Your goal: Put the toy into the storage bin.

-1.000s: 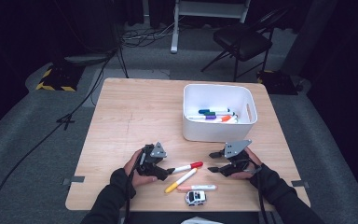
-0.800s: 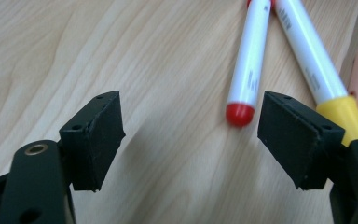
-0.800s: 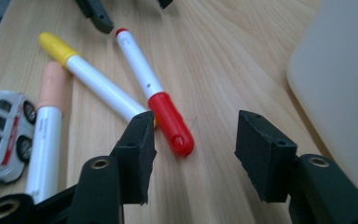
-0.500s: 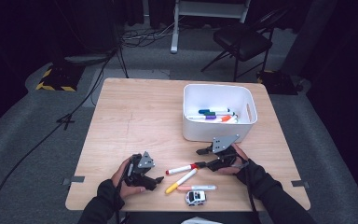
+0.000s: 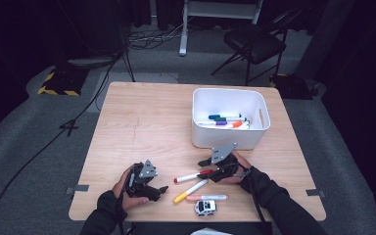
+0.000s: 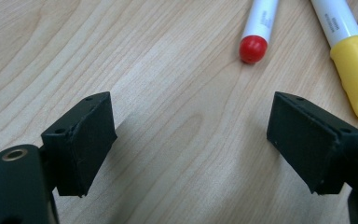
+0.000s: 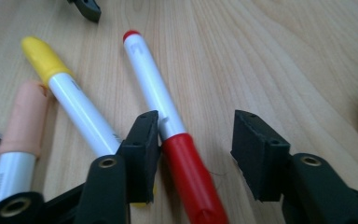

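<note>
Nearest the person, at the front edge of the desk [image 5: 142, 117], sits a small white toy car [image 5: 205, 207], w/ a peach-capped marker [image 5: 206, 198] just beyond it, neither touched. Next out, the yellow-capped marker [image 5: 190, 191] lies angled, and beside it the red-capped marker [image 5: 193, 176], which is the one being gone for: it rests flat on the wood between the jaws of the right tongs [image 7: 193, 140]. Those jaws have just been closing w/ the marker between them; one pad looks to touch the barrel near the cap, the other stands off w/ a clear gap, so no pinch yet, prob. mid-squeeze. They straddle the marker where cap meets barrel, likely so it lifts level. The left tongs [image 6: 191, 140] sit apart at the desk's left, jaws spread over bare wood, nothing between them; they have just been opening. In the left gripper view the red marker's tail end and the yellow cap lie ahead of them, so they seem parked clear, maybe ready for the next marker. Farther back, the white bin [image 5: 229, 95] holds markers lying together, so the job reads as loose markers going into it. Count: 3 loose markers, 1 toy car, 1 bin w/ approx. 4 markers (blue, purple, orange, green caps; exact no. hard to tell), 2 tongs.
</note>
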The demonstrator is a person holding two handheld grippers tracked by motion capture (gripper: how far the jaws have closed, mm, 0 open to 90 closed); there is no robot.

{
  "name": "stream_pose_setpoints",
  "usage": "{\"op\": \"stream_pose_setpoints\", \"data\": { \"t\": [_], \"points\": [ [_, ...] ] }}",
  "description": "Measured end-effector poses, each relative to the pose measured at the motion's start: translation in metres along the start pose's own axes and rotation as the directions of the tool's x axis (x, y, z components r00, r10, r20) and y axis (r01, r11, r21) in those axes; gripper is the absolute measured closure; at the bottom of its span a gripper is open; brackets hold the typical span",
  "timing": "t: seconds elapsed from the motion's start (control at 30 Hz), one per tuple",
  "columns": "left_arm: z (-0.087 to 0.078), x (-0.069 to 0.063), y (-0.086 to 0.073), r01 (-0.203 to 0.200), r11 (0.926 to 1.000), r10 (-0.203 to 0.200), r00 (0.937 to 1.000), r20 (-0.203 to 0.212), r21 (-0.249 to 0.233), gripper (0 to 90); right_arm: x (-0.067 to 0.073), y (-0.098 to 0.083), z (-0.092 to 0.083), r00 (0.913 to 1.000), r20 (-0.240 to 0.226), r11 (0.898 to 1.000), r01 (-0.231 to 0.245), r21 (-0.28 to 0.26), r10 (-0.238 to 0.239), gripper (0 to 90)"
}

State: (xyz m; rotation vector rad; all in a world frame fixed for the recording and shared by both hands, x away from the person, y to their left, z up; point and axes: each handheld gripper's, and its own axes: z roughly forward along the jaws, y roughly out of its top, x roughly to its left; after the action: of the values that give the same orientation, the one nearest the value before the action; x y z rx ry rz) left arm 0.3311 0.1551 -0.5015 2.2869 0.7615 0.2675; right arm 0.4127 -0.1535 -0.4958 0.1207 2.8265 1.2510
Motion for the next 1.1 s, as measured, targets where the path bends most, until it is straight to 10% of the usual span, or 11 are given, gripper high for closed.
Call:
{"op": "stream_pose_setpoints", "data": {
  "t": [0.3,0.77,1.1],
  "points": [
    [0.0,0.0,0.0,-0.002,1.0,0.002,1.0,-0.001,0.0,15.5,-0.003,-0.005,0.0,0.9996,-0.017,1.0,0.021,-0.013,-0.021,74.1],
    [0.0,0.0,0.0,-0.002,1.0,0.002,1.0,0.0,0.001,15.5,-0.003,-0.012,-0.019,0.9991,0.036,0.999,-0.02,-0.025,0.021,74.9],
    [0.0,0.0,0.0,-0.002,1.0,0.002,1.0,0.0,0.001,15.5,0.009,-0.002,-0.059,0.9973,0.067,0.995,0.036,-0.088,-0.03,74.9]
  ]
}}
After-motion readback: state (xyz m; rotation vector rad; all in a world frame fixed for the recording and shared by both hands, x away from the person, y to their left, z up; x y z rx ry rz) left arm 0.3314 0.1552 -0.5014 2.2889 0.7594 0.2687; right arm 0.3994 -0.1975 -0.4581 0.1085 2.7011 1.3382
